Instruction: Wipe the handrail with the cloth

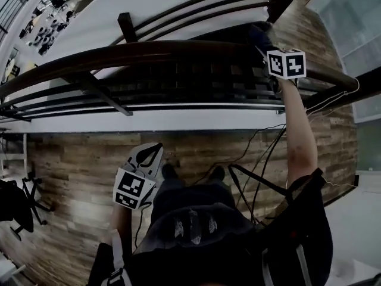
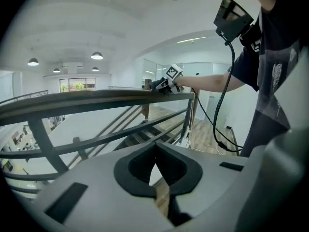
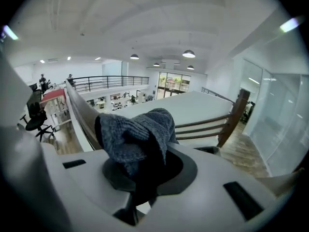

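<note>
The dark wooden handrail [image 1: 149, 52] curves across the top of the head view. My right gripper [image 1: 266, 47] is up at the rail's right stretch, shut on a grey-blue knitted cloth [image 1: 260, 34] that rests on the rail top. In the right gripper view the cloth [image 3: 137, 134] bunches out of the jaws, with the handrail [image 3: 79, 110] running off to the left. My left gripper [image 1: 152, 154] hangs low over the wood floor, apart from the rail. Its jaws are shut on nothing [image 2: 155, 166], and it looks along the handrail [image 2: 96, 98] towards the right gripper [image 2: 169, 83].
Thinner dark rails [image 1: 178, 103] and a support bracket [image 1: 101, 91] run under the handrail, with stairs [image 2: 145, 132] beyond. A newel post [image 3: 231, 117] stands at the rail's end. Cables [image 1: 256, 154] trail over the plank floor [image 1: 77, 159]. A glass wall [image 1: 357, 34] is at right, a tripod [image 1: 27, 198] at left.
</note>
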A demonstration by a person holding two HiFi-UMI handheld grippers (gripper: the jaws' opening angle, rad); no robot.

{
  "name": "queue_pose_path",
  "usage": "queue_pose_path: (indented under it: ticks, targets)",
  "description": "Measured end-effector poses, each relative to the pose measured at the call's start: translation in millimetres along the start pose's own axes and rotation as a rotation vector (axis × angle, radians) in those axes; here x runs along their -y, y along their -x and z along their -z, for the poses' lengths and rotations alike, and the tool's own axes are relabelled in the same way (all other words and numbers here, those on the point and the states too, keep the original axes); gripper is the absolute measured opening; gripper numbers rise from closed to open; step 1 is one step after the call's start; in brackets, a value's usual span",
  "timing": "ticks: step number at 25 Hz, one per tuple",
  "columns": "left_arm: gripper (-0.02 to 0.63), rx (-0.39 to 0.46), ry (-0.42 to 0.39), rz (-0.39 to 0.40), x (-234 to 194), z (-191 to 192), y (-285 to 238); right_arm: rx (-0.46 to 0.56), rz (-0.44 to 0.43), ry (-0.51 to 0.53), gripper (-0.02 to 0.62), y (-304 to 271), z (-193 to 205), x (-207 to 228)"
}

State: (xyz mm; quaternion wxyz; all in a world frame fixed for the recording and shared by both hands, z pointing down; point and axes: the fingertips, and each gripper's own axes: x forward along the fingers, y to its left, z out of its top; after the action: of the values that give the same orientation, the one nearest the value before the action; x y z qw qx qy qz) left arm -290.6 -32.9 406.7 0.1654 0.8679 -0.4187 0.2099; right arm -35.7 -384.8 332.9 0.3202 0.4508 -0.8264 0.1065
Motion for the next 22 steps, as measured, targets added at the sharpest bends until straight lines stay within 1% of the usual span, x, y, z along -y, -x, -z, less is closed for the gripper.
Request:
queue_pose_path:
  ticks: [5,9,13,16,19,22]
  targets:
    - [0.008,0.043,0.088,-0.072,-34,17,35,-0.011,-0.122,0.203,0.038,-42,-58,-141]
    - [0.008,0.051,0.143,-0.091,-44,33,56,-0.023,-0.242,0.308,0.038,-74,-97,-241]
    - [0.008,0.054,0.188,-0.14,-60,54,83,-0.019,-0.32,0.412,0.038,-99,-127,-331]
    - [0.008,0.055,0.22,-0.203,-77,70,109,-0.014,-0.374,0.481,0.038,-116,-149,-392]
    - [0.008,0.07,0.267,-0.278,-97,87,136,-0.006,-0.436,0.567,0.038,-138,-173,-458]
    - [0.008,0.071,0.314,-0.316,-103,110,154,-0.016,-0.471,0.633,0.038,-159,-181,-510]
